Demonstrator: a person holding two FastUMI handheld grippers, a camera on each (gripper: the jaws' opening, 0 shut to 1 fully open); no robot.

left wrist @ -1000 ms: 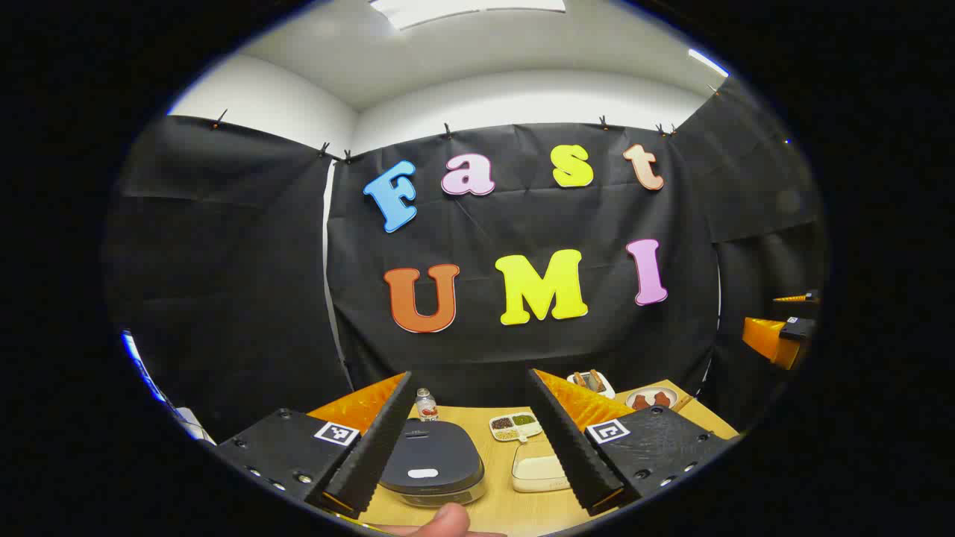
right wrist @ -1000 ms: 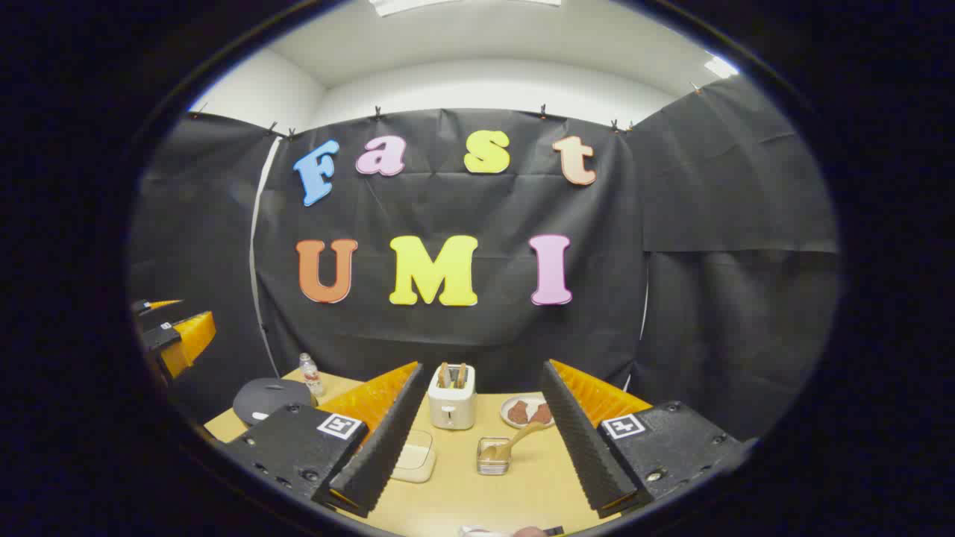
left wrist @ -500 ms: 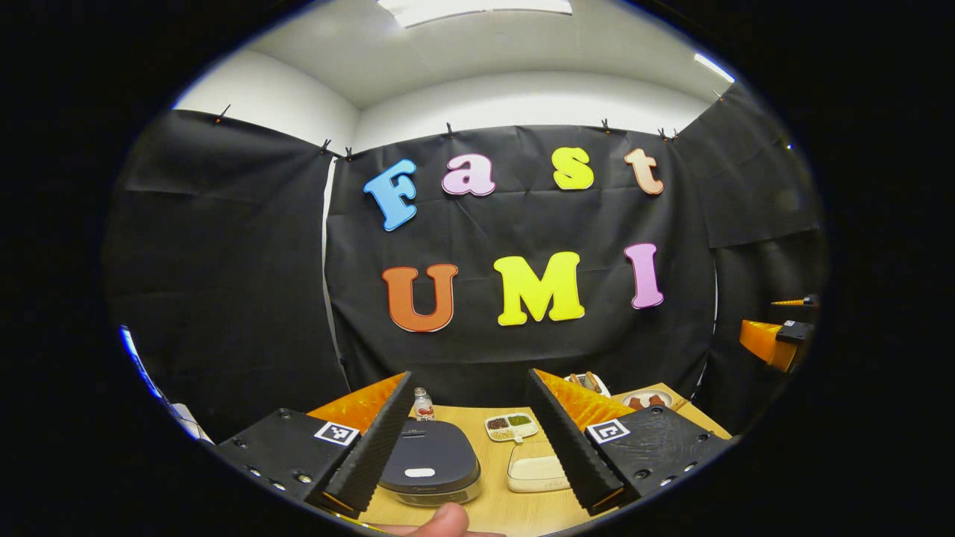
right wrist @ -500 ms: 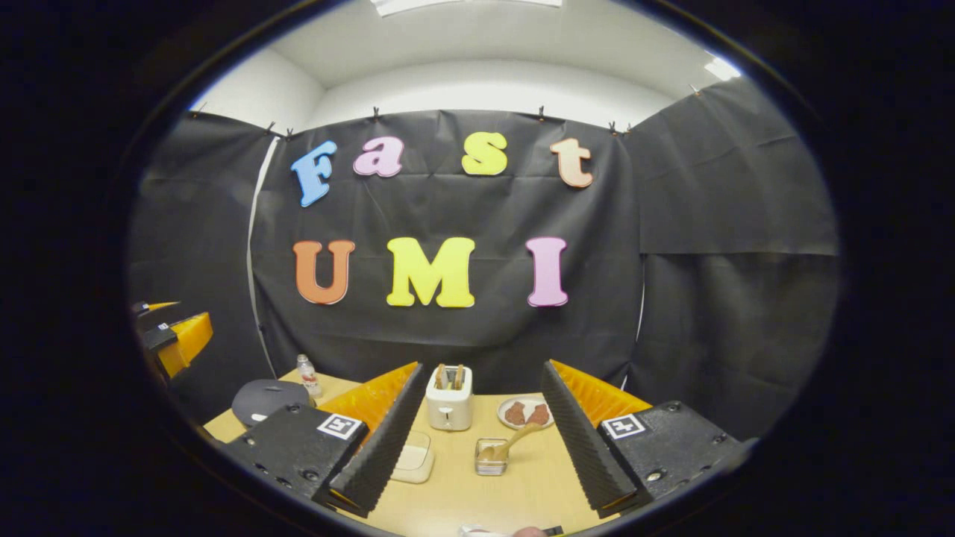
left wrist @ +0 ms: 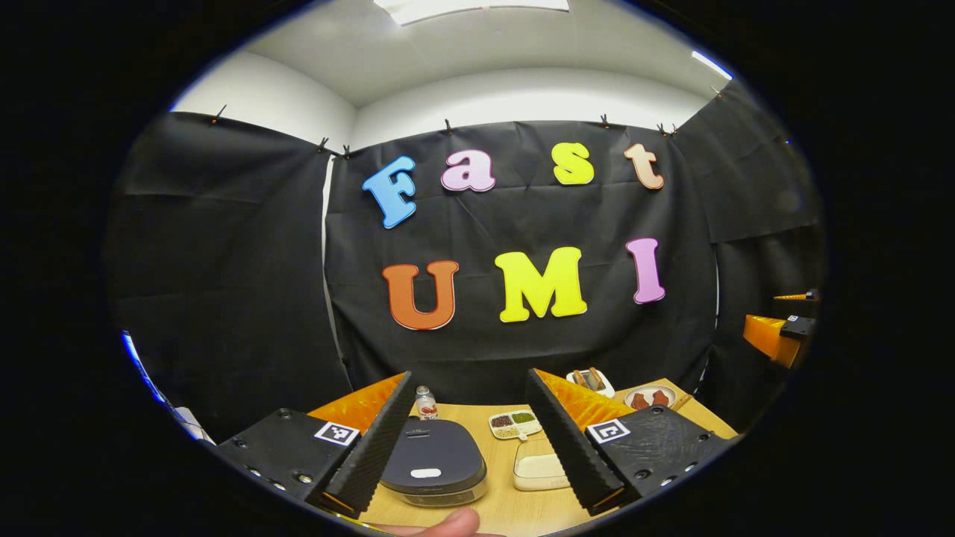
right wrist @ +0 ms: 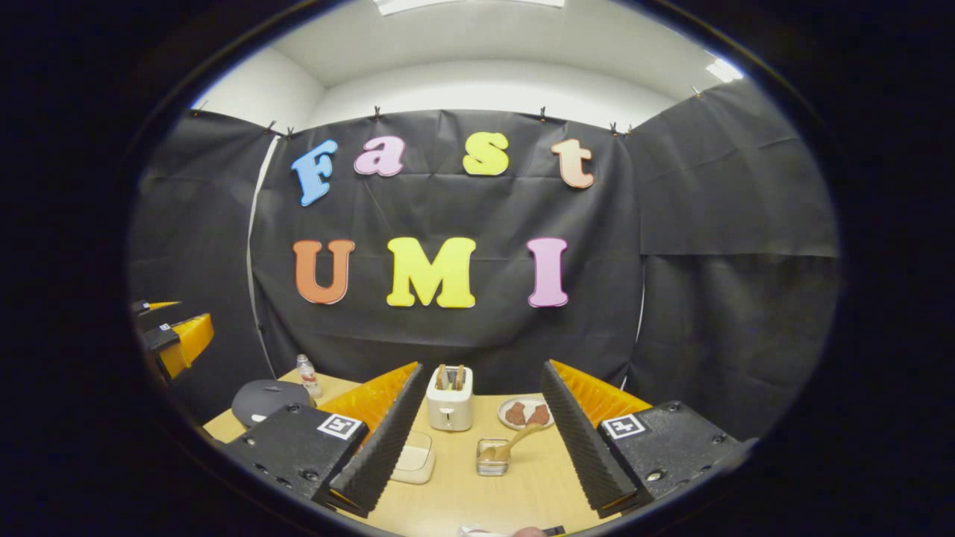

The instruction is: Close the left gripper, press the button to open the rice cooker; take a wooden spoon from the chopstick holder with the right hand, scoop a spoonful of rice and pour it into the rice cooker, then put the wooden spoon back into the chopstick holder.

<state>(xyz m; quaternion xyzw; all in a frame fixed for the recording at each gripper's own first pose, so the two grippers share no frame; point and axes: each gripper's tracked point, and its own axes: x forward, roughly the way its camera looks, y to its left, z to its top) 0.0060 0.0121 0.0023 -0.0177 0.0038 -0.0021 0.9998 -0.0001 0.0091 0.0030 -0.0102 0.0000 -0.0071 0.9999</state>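
The dark rice cooker stands with its lid down, its pale button facing up between my left gripper's open fingers, some way ahead. A thumb shows at the bottom edge. The white box of rice sits to the cooker's right. In the right gripper view the wooden spoon leans in the small chopstick holder, ahead of my open right gripper. The rice box and the cooker lie to its left. Neither gripper holds anything.
A white toaster, a plate of brown food and a small bottle stand near the back of the wooden table. A divided dish of grains lies behind the rice box.
Both views wobble slightly up and down. Nothing on the table has moved, and both grippers stay open.
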